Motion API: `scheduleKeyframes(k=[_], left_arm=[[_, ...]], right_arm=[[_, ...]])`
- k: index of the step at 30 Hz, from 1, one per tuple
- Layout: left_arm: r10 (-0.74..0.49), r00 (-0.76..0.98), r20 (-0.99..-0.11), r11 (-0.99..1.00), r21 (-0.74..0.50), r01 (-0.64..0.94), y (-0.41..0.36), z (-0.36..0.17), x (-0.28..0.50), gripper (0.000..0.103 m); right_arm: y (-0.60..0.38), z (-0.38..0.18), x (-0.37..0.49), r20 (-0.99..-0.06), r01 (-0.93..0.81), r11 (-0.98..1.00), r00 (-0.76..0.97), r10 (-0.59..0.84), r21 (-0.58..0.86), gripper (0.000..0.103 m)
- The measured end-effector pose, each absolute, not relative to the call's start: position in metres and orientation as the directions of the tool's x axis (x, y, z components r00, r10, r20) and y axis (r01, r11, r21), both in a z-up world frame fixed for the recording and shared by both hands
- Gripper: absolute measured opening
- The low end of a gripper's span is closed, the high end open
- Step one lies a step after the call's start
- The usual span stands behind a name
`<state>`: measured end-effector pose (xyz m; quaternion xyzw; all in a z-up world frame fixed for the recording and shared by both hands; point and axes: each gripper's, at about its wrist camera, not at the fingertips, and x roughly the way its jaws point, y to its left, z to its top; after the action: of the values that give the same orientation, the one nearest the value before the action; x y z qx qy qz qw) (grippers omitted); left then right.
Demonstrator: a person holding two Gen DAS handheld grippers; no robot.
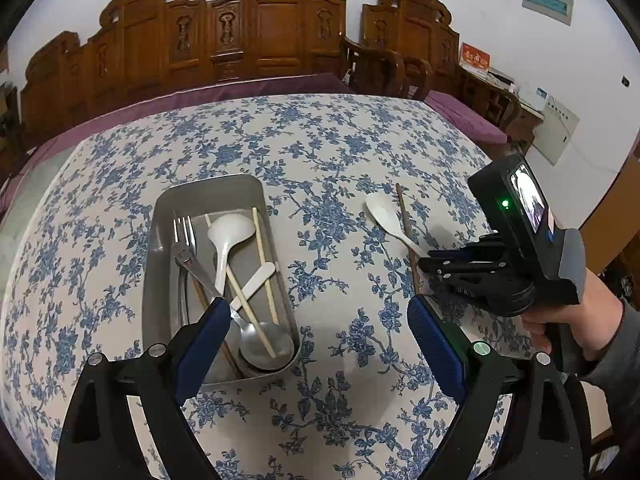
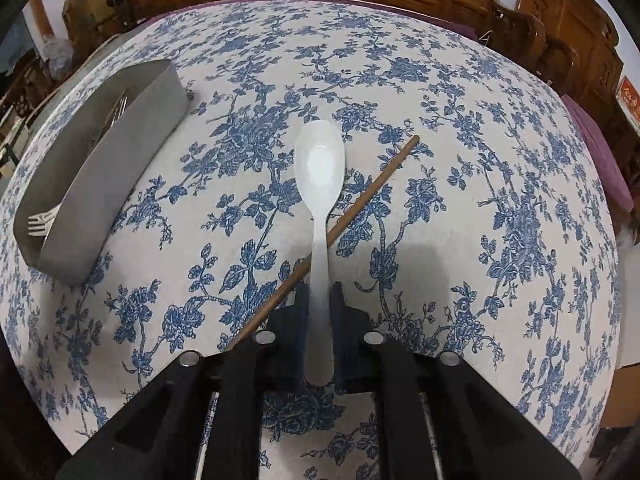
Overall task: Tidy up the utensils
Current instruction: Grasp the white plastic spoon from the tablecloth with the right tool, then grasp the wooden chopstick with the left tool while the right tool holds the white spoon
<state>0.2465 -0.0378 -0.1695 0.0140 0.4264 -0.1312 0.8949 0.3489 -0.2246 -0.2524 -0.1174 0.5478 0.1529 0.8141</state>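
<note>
A grey metal tray (image 1: 160, 216) on the floral tablecloth holds a fork (image 1: 185, 236), a white ladle (image 1: 230, 232), a metal spoon (image 1: 266, 344), a small white spoon and chopsticks. My left gripper (image 1: 320, 320) is open and empty, just in front of the tray's near end. My right gripper (image 2: 321, 292) is shut on the handle of a white spoon (image 2: 320, 168), which lies across a brown chopstick (image 2: 372, 188) on the cloth. The spoon also shows in the left wrist view (image 1: 384, 212), with the right gripper (image 1: 428, 266) at its handle.
The tray (image 2: 120, 148) sits left of the white spoon in the right wrist view. Carved wooden chairs (image 1: 256, 32) and a purple cushion (image 1: 464, 116) stand beyond the table's far edge. The tablecloth (image 1: 340, 152) stretches bare behind the tray.
</note>
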Motion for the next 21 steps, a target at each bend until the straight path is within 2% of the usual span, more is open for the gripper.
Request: scheduleKeyframes(k=[21], left_arm=[[-0.208,0.549,-0.81,0.947,-0.026,0.321,-0.12,-0.202,0.266,0.086]], right_arm=[[-0.327,-0.206,0.289,-0.852,-0.321,0.943,0.463,0.243,0.094,0.013]])
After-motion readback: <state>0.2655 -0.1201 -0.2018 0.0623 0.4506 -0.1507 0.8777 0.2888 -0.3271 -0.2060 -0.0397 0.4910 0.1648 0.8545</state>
